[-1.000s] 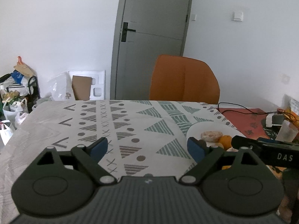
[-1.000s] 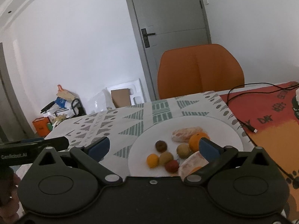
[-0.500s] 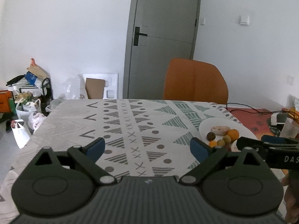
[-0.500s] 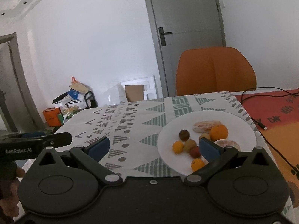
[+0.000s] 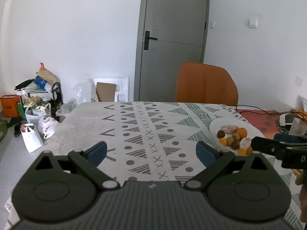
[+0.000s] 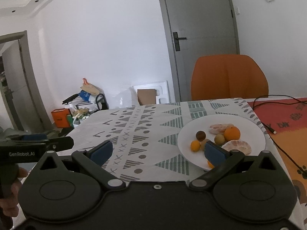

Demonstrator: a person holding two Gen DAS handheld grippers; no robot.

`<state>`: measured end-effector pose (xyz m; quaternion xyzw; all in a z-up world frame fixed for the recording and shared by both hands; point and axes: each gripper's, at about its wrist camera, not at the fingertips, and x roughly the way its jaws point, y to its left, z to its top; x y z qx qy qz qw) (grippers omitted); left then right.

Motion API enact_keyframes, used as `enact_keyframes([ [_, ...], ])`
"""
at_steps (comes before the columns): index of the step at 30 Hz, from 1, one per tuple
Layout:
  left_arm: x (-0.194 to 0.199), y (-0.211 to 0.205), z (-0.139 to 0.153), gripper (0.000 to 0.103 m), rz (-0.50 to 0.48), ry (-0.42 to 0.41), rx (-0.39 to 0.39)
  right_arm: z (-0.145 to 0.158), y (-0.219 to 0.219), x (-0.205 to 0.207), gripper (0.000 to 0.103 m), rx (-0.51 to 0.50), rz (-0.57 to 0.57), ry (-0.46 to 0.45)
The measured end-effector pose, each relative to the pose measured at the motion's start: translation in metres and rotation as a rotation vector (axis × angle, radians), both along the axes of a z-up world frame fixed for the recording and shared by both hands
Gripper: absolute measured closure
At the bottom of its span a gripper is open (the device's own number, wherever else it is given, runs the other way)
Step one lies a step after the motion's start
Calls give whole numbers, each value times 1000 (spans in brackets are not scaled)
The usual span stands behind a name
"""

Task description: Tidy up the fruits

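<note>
A white plate [image 6: 249, 122] on the patterned tablecloth holds several fruits: an orange [image 6: 232, 133], a dark brown round fruit [image 6: 200, 135], a small orange fruit [image 6: 195, 145] and peeled citrus pieces [image 6: 238, 147]. The plate also shows in the left wrist view [image 5: 216, 124], at the right. My right gripper [image 6: 158, 151] is open and empty, above the near table edge, left of the plate. My left gripper [image 5: 151, 151] is open and empty over the table's middle. The other gripper shows at the edge of each view.
An orange chair [image 6: 228, 76] stands behind the table before a grey door [image 5: 172, 38]. A red-orange mat [image 6: 284, 118] with a black cable [image 6: 268, 128] lies right of the plate. Bags and clutter [image 5: 36, 111] sit on the floor at the left.
Both grippers have pulled back and away from the plate; more of the table now shows, and the fruits look smaller. Both stayed open.
</note>
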<state>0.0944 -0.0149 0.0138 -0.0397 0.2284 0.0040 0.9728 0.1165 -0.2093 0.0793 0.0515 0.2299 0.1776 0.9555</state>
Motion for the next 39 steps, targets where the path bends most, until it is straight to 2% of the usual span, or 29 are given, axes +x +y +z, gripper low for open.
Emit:
enact_keyframes([
  [21,-52,26,4,4,82,-20,3,7,3,-33,0,22,48,-19],
  [39,-54,35,-4,4,103,-1,-7,5,1,-33,0,17,42,-11],
])
